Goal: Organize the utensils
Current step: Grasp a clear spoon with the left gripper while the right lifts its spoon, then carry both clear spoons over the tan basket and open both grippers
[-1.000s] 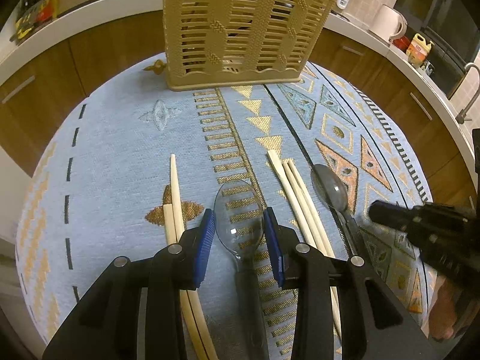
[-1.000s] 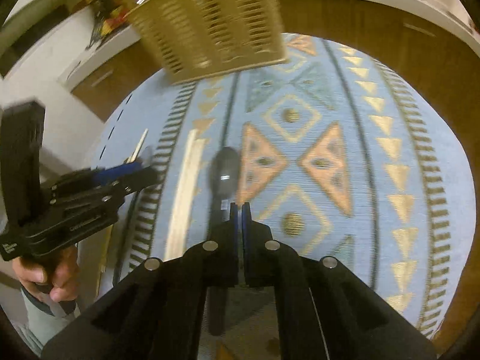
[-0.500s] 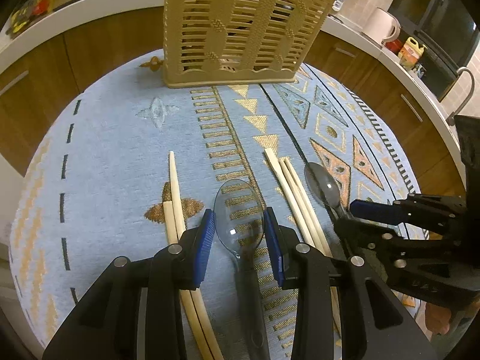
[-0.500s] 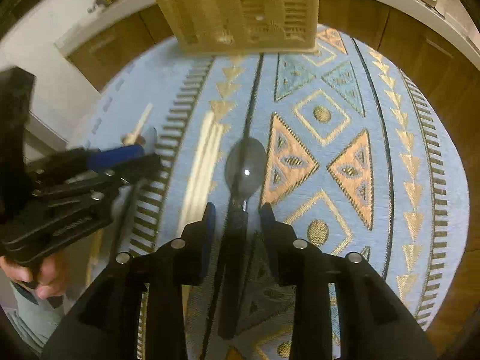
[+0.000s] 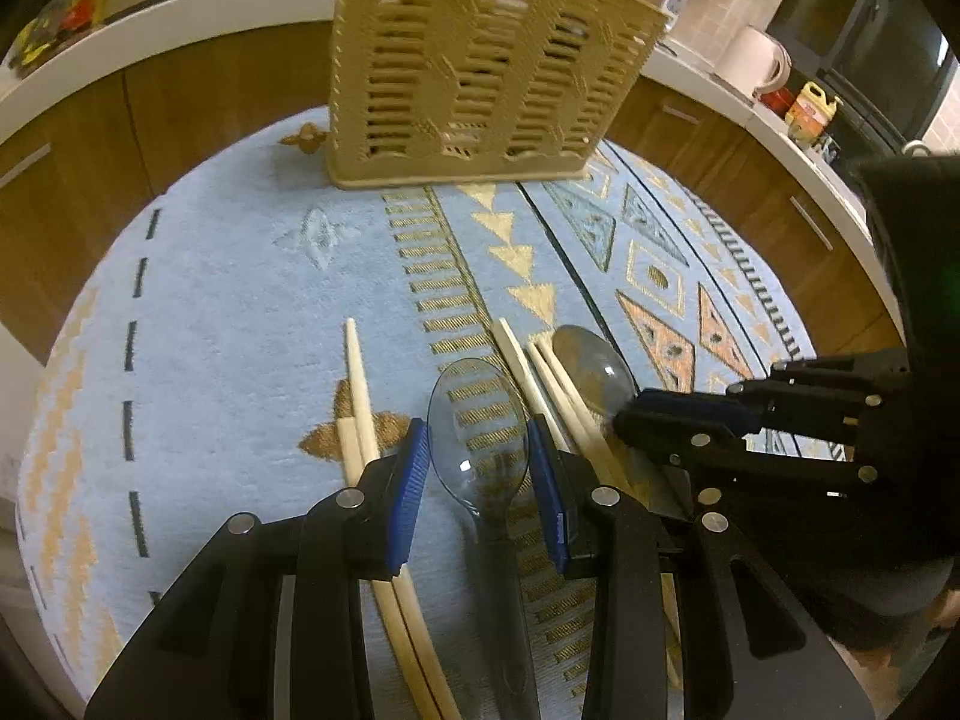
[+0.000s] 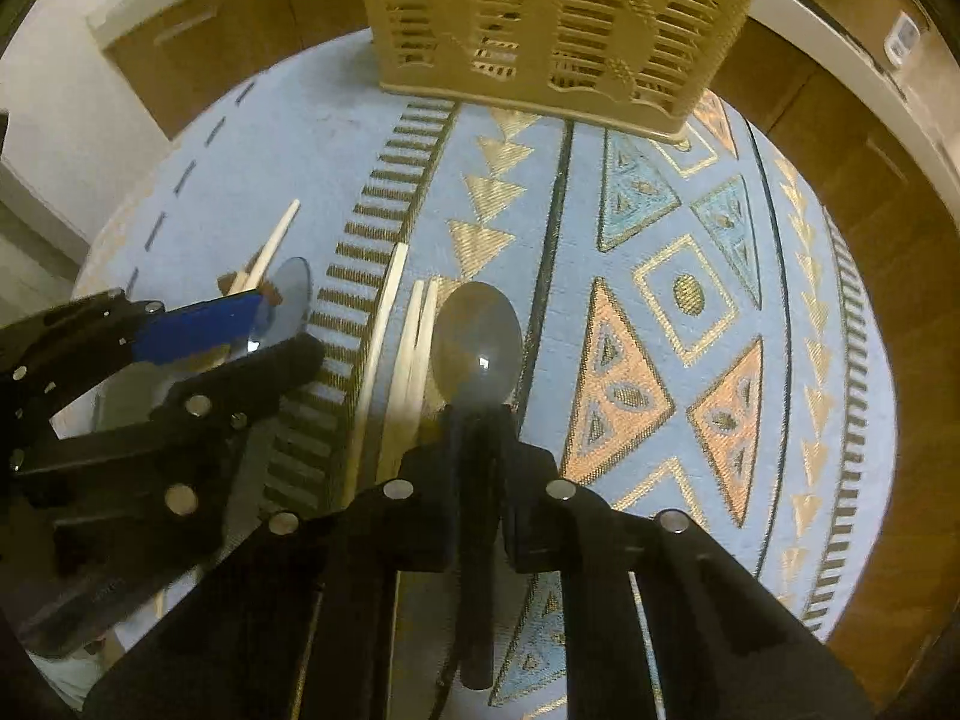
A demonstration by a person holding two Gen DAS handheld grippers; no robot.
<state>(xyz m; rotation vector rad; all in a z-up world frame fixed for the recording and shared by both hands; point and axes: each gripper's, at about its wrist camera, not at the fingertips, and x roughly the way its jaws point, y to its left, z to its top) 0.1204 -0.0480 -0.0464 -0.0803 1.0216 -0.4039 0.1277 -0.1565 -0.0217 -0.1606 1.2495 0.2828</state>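
A clear spoon lies on the blue patterned cloth, its neck between the blue pads of my left gripper. The pads stand apart from it on both sides, so that gripper is open. To its right lies a grey spoon. My right gripper points steeply down with its jaws closed on that spoon's neck. From the left wrist view the right gripper comes in from the right. Pale chopsticks lie left of the clear spoon, and more chopsticks lie between the two spoons.
A tan slotted utensil basket stands at the far edge of the round table's cloth. Wooden cabinets and a white counter ring the table. A white kettle and bottles sit on the counter at the right.
The right gripper opened, slid over the grey spoon's handle and closed on its neck. The left gripper has stayed around the clear spoon.
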